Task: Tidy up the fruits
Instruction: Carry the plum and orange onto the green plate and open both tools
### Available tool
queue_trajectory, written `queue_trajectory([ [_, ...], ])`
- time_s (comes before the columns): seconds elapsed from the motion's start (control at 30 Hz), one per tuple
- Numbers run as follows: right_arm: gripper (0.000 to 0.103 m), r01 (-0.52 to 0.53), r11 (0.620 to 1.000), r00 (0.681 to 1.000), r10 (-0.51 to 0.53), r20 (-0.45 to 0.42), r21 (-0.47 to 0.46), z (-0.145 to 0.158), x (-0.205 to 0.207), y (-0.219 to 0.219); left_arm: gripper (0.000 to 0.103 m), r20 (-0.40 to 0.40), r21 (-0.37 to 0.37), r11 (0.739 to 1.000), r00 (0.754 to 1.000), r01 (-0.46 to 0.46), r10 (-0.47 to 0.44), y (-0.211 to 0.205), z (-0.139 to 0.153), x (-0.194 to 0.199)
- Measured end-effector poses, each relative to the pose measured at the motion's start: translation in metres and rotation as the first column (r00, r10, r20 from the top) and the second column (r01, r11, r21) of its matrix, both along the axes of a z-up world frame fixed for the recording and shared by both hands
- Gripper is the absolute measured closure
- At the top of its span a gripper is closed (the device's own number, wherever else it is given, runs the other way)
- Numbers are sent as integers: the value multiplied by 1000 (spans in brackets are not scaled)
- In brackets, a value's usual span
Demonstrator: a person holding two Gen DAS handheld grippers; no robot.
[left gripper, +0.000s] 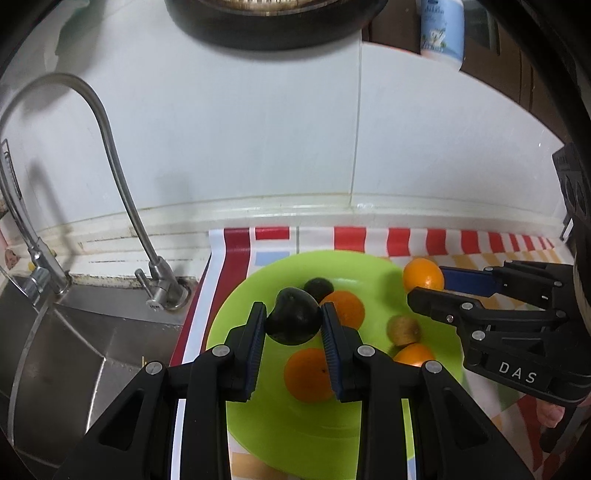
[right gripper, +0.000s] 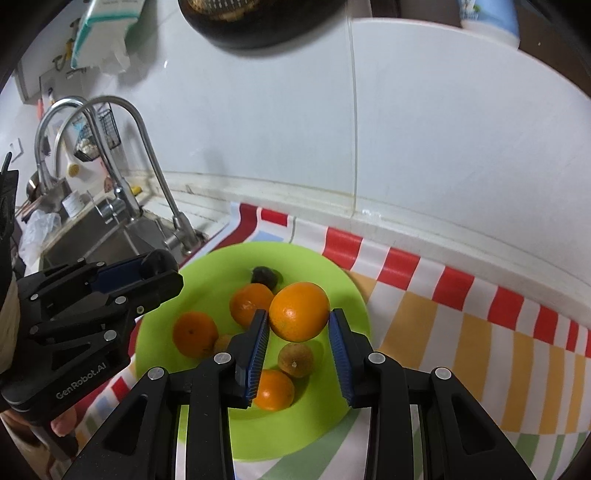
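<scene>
L gripper (left gripper: 293, 325) fingers clamped on dark pear-shaped avocado (left gripper: 293, 321) | R gripper (right gripper: 298, 325) fingers clamped on round orange (right gripper: 299, 311) | both held over round lime-green plastic plate (right gripper: 332, 417); to be lowered into bare spots, released w/o rolling.

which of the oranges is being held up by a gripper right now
The orange between the right gripper pads, raised above the green plate. The other three oranges lie loose on the plate.

White tiled wall (left gripper: 258, 147) behind counter. Steel sink (left gripper: 74, 350) at left with curved faucet (left gripper: 110, 155). Striped cloth (right gripper: 461, 332) covers counter. Dark pan (left gripper: 273, 22) hangs above.
</scene>
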State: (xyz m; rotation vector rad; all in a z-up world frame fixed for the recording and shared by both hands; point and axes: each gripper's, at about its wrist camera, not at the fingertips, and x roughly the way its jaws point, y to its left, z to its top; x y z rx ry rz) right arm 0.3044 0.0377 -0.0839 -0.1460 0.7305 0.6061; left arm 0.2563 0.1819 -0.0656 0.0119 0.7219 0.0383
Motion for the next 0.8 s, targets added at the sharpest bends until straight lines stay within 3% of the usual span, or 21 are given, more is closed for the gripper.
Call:
queue_trajectory([
  [0.37,68,7,1000,999,-7,-38,4,-12,16,8,73,-50,-9,1000,999,19,-19,2,-14,12],
  [0.43,68,14,1000,999,-14,-34,8,-12,15,7,69,-48,-7,1000,999,22,-23,1,-13,11],
  [0.8,67,31,998,999,-32,28,45,12,-9,-19,63,48,13,1000,999,1,-2,-19,22,-24],
])
